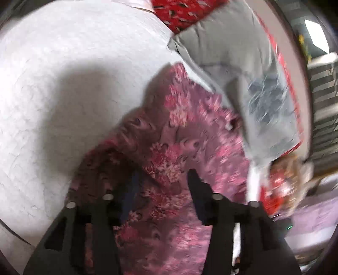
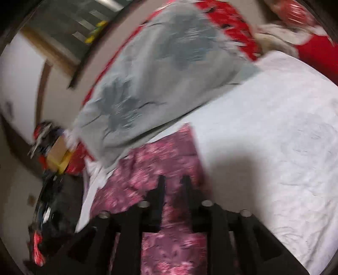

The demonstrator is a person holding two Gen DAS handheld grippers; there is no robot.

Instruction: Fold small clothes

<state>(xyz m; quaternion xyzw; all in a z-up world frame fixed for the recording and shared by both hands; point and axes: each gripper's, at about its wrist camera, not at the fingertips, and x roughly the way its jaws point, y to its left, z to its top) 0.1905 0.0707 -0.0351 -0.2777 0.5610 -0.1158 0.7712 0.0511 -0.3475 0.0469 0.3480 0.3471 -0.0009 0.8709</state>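
A pink and maroon floral garment [image 1: 179,135] lies on a white bedsheet [image 1: 63,74]. My left gripper [image 1: 164,179] is right over the garment with its fingers wide apart; the left finger is partly hidden by cloth. In the right wrist view the same garment [image 2: 164,152] runs under my right gripper [image 2: 173,179], whose fingers stand close together with a narrow gap and cloth showing between them. Both views are blurred by motion.
A grey pillow with a dark leaf print [image 1: 264,95] lies beyond the garment, also in the right wrist view [image 2: 158,74]. Red patterned bedding [image 1: 183,12] is at the back. Clutter and a cardboard box [image 2: 57,152] sit beside the bed [image 2: 274,127].
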